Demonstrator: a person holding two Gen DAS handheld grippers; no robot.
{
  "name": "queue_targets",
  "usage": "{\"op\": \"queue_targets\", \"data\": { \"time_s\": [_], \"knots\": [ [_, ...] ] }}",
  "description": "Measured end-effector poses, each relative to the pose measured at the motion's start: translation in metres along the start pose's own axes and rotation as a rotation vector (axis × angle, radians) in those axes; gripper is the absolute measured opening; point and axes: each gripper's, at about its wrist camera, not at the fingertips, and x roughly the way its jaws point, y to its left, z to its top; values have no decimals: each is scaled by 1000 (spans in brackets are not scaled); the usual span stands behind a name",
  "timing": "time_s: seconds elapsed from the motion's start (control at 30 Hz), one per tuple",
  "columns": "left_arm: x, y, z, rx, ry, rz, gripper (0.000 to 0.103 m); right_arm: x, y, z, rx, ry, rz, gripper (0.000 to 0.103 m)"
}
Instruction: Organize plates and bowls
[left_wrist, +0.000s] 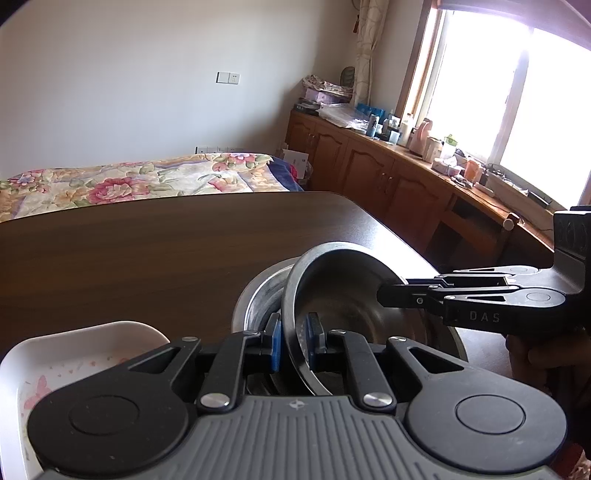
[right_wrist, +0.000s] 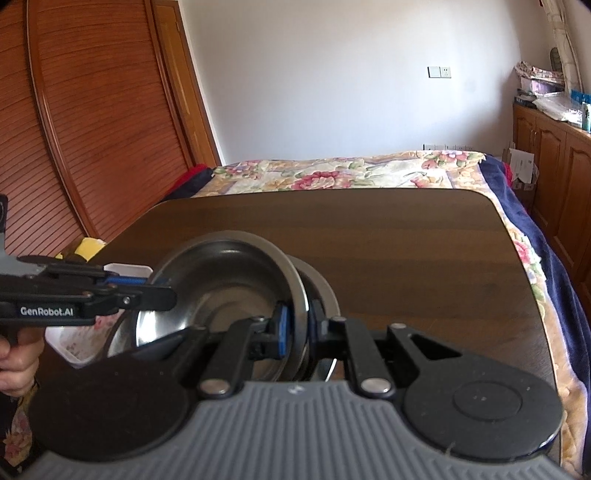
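A steel bowl (left_wrist: 343, 295) is tilted over a second steel dish (left_wrist: 258, 295) on the dark wooden table (left_wrist: 147, 258). My left gripper (left_wrist: 293, 341) is shut on the bowl's near-left rim, blue pads on both sides. My right gripper (left_wrist: 384, 295) comes in from the right and grips the opposite rim. In the right wrist view the same bowl (right_wrist: 221, 280) is tilted, my right gripper (right_wrist: 299, 328) is shut on its right rim, and my left gripper (right_wrist: 162, 291) holds its left rim. The lower dish (right_wrist: 321, 284) shows behind it.
A white rectangular tray with a pink flower pattern (left_wrist: 55, 362) lies at the table's near left; it also shows in the right wrist view (right_wrist: 74, 343). A floral bed (left_wrist: 129, 181) lies beyond the table. Wooden cabinets (left_wrist: 369, 166) with clutter run along the right wall.
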Motion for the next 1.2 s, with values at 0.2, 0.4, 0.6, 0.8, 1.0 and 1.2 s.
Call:
{"op": "queue_targets", "data": {
  "time_s": [0.2, 0.4, 0.6, 0.8, 1.0, 1.2],
  "knots": [
    [1, -1, -2, -1, -7, 10, 40, 3, -2, 1, 0, -5, -3, 15],
    [-4, -2, -2, 1, -31, 17, 44, 1, 0, 1, 3, -22, -4, 20],
    [-11, -2, -2, 2, -67, 31, 62, -8, 7, 5, -31, -74, -13, 34],
    [-15, -1, -3, -6, -84, 39, 71, -16, 6, 8, -41, -124, -34, 46],
    [-13, 1, -5, -19, -80, 50, 73, -16, 1, 8, -49, -154, -77, 50],
    [-16, 2, -10, -24, -82, 67, 78, -6, -3, 7, -60, -153, -130, 50]
  ]
}}
